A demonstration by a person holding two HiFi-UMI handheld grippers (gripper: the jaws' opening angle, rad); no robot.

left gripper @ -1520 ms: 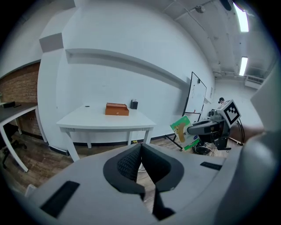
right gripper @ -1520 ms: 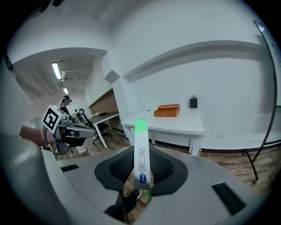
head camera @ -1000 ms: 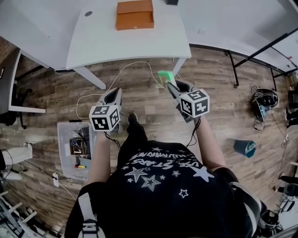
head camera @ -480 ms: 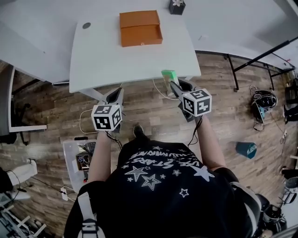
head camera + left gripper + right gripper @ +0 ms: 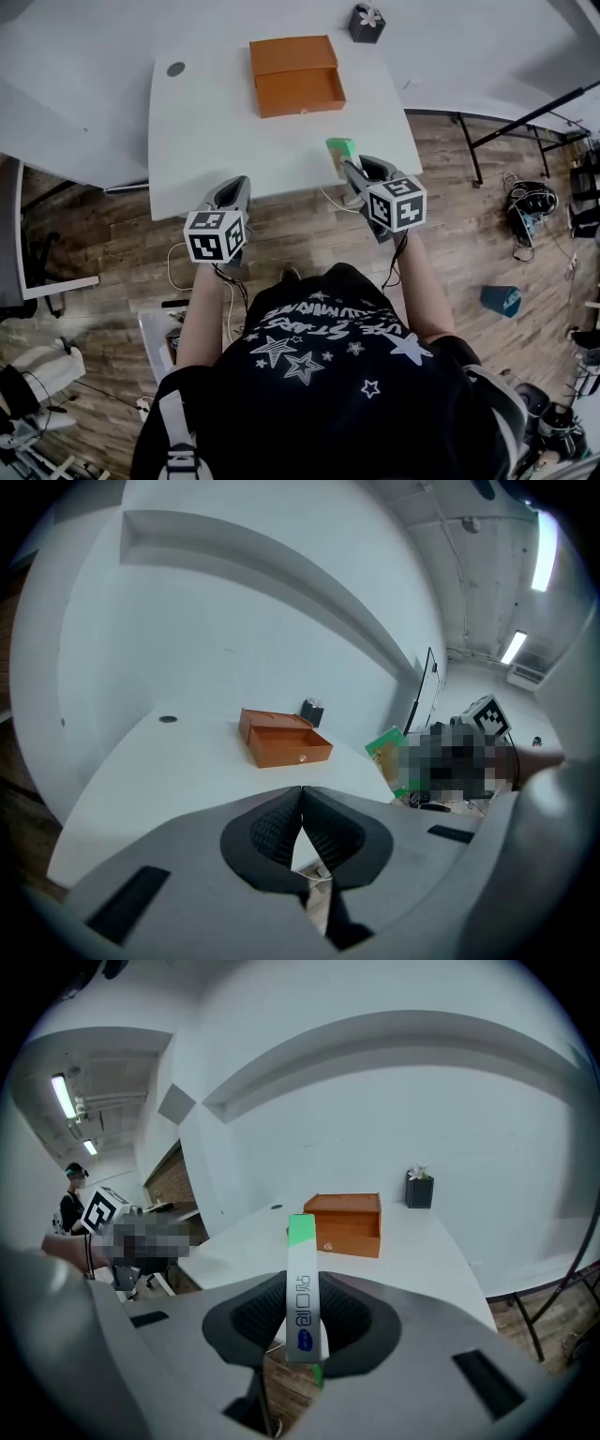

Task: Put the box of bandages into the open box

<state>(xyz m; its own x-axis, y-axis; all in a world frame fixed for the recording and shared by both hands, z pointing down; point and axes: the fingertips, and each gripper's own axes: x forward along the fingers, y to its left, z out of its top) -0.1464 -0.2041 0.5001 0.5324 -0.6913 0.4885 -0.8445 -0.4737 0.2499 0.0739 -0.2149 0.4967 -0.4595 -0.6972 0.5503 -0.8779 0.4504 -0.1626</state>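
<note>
The open orange box (image 5: 295, 75) lies on the white table (image 5: 216, 122), far side, lid folded back; it also shows as the orange box (image 5: 284, 740) and the orange box (image 5: 349, 1223). My right gripper (image 5: 345, 161) is shut on the green-and-white box of bandages (image 5: 339, 150), held over the table's near right edge. In the right gripper view the bandage box (image 5: 302, 1288) stands on edge between the pads. My left gripper (image 5: 234, 192) hangs at the table's near edge, shut and empty; its pads (image 5: 281, 829) meet.
A small dark pot with a white flower (image 5: 367, 21) stands behind the orange box. A round grommet (image 5: 175, 68) marks the table's left part. Cables and a clear bin (image 5: 159, 337) lie on the wooden floor; a blue bin (image 5: 499, 300) sits at right.
I have walked closer to the table. Both grippers now reach its near edge, and the bandage box has come over the tabletop. The jaws have not changed.
</note>
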